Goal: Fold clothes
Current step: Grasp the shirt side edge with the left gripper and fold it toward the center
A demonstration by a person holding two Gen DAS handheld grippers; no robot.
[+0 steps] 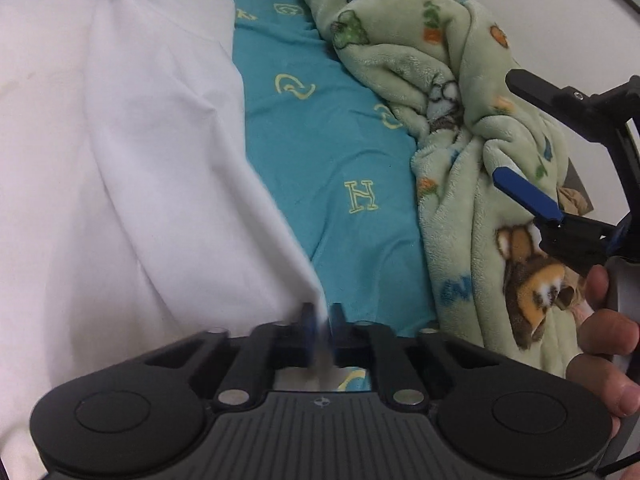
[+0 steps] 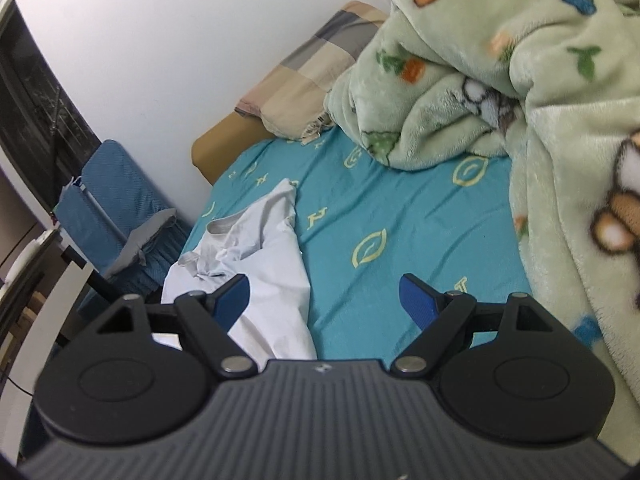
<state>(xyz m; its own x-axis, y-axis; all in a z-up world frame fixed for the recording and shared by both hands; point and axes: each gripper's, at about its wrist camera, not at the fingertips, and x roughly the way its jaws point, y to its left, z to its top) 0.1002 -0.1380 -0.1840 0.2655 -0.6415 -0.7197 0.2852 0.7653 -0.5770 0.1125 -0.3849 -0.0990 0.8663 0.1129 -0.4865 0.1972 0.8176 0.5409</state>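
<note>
A white garment (image 1: 132, 168) lies spread on a bed covered by a teal sheet (image 1: 332, 160) printed with pale yellow letters and leaf shapes. In the left wrist view the garment fills the left half of the picture, its edge running diagonally down to the left gripper (image 1: 322, 318). That gripper's jaws are together, clamped on the garment's lower corner, with a thin fold of white cloth pinched between the blue pads.

The right gripper (image 2: 326, 300) hangs above the bed with its jaws wide apart and nothing between them. In its own view one blue pad is over the garment's near edge and the other over bare sheet. From the left wrist camera the same gripper shows at the right edge, in front of a crumpled green fleece blanket (image 1: 460, 92) with cartoon animals, and a hand (image 1: 604, 344) grips its handle.

The blanket is heaped along the far side of the bed. A checked pillow (image 2: 316, 68) lies at the head against the white wall (image 2: 180, 32), and a blue chair (image 2: 108, 204) with a grey cloth (image 2: 150, 232) on it stands beside the bed.
</note>
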